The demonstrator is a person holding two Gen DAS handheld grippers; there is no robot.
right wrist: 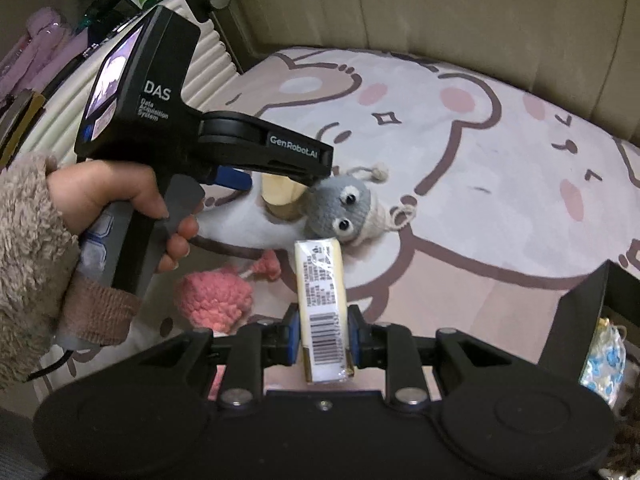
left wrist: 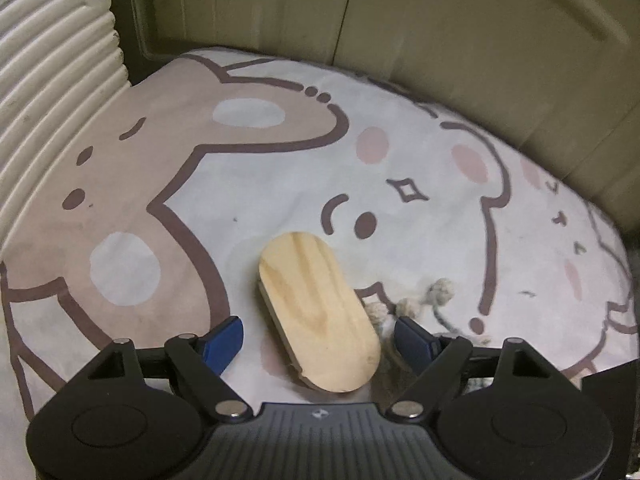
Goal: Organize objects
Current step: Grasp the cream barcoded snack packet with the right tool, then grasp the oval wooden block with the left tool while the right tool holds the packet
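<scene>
Cartoon bedsheet (left wrist: pixel 280 152). Your left gripper (left wrist: pixel 318 338) gapes around the wooden brush (left wrist: pixel 318 312): stiff, light, pinch its flanks. Right gripper (right wrist: pixel 322 334) clamps a slippery wrapped bar (right wrist: pixel 324 308), nearer you than the brush.

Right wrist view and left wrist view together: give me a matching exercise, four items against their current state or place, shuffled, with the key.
Items:
1. wrapped bar
2. wooden brush
3. grey knitted toy
4. pink fluffy toy

States:
A. lies on the cloth left of the right gripper
B. clamped between blue fingers
C. lies on the cloth beyond the bar's far end
D. lies between the open fingers of the left gripper, not gripped

Pairs: 1-B, 2-D, 3-C, 4-A
</scene>
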